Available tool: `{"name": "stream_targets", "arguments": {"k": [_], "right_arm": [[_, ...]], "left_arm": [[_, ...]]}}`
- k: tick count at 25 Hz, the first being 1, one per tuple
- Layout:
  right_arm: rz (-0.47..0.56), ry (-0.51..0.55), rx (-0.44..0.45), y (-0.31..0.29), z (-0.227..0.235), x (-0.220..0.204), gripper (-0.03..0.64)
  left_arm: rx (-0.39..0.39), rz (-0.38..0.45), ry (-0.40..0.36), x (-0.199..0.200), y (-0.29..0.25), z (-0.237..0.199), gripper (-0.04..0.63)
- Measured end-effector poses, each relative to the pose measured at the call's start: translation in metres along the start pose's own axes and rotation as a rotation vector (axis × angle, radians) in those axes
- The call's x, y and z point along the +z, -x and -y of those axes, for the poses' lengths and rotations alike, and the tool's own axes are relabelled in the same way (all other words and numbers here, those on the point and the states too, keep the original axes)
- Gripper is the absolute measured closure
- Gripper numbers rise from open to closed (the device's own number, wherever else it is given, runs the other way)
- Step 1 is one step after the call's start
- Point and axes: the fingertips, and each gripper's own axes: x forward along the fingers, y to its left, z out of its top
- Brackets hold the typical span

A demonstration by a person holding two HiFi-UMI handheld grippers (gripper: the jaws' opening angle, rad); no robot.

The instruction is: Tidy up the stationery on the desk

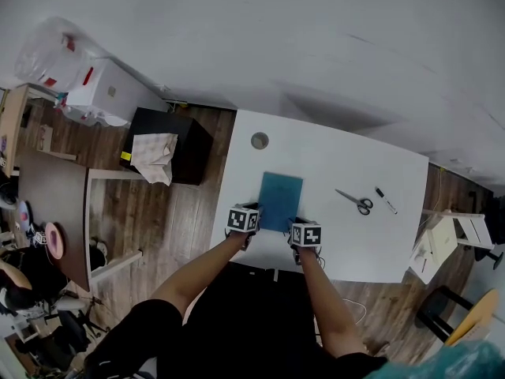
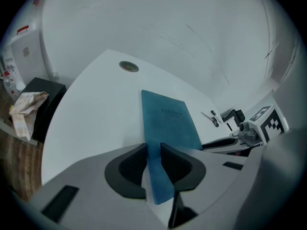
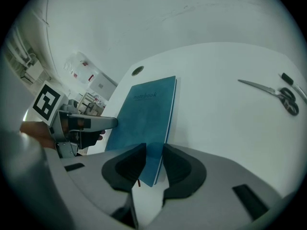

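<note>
1. The notebook (image 1: 282, 200) is a thin, flat rectangle with a matte teal cover. It lies near the middle of the near edge of the desk (image 1: 355, 239), its long sides running from near to far.
2. The desk is a smooth white rectangular slab with a round cable grommet (image 1: 259, 140) at its far left.
3. To the right of the notebook, and well apart from it, I see metal scissors (image 1: 355, 201) with dark handles. A slim black-and-white marker (image 1: 386, 200) lies just beside them, further right.
4. My left gripper (image 2: 153, 150) pinches the near left corner of the notebook. Its dark, rounded pads press on both faces of the cover.
5. My right gripper (image 3: 154, 152) grips the near right corner in the same way, and the cover fills the gap between its pads.
6. Both grippers slope steeply down toward the desk from its near edge. Their marker cubes face up, and the bare forearms (image 1: 201, 271) behind them reach in from the near side and converge on the notebook.
</note>
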Motion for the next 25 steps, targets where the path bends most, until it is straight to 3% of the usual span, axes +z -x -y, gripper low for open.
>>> {"name": "stream_targets", "arguments": {"k": [5, 9, 18, 25], "right_arm": [[-0.061, 0.020, 0.031, -0.004, 0.009, 0.025, 0.499], [-0.082, 0.043, 0.049, -0.005, 0.008, 0.022, 0.503], [-0.046, 0.081, -0.020, 0.008, 0.011, 0.012, 0.503], [0.027, 0.022, -0.060, 0.047, 0.031, -0.006, 0.503]], "left_arm": [[-0.032, -0.013, 0.058, 0.019, -0.006, -0.002, 0.502], [-0.022, -0.015, 0.026, 0.018, -0.006, -0.002, 0.502], [-0.016, 0.012, -0.019, 0.019, 0.002, -0.002, 0.500], [-0.052, 0.042, -0.098, 0.005, 0.015, 0.027, 0.500]]}}
